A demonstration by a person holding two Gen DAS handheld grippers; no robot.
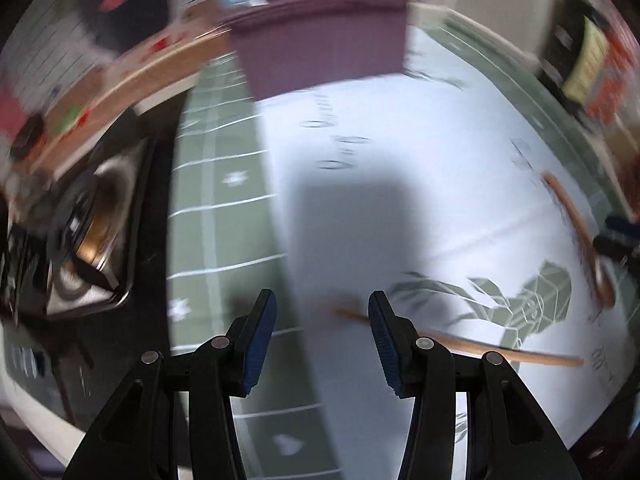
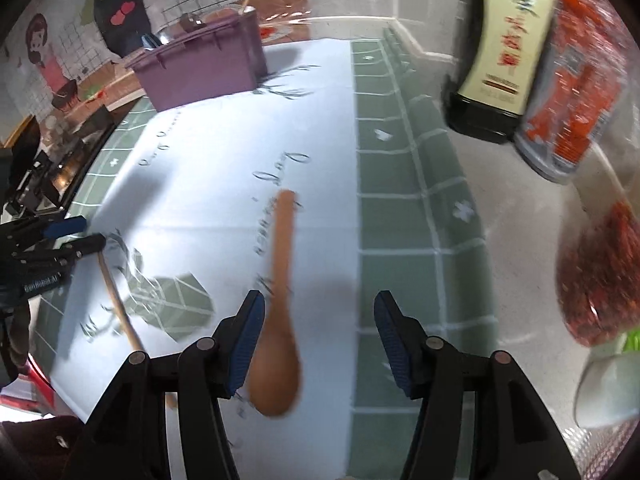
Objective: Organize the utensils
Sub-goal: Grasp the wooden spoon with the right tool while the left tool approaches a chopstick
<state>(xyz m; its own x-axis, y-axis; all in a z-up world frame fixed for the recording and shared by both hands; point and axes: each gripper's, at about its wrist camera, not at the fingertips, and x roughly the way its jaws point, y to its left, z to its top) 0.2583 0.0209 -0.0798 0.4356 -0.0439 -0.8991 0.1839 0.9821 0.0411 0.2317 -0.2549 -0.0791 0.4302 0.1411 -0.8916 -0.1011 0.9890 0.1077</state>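
While both grippers are held spread and empty, the pick-up step is judged to be in hand.
The wooden spoon [image 2: 280, 308] lies on the tabletop [image 2: 400, 216] under the right gripper [image 2: 318, 336]; the chopstick [image 1: 480, 346] lies beside the left gripper [image 1: 322, 336]. Closing on each, then carriage to the purple bin [image 2: 200, 68], is called for.

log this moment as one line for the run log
left gripper: open over chopstick | right gripper: open over wooden spoon | purple bin: far end of mat | nothing held

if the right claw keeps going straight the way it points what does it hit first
Most likely the wooden spoon lying on the white cloth, just ahead of the open right claw, toward its left finger. Depth is unclear.
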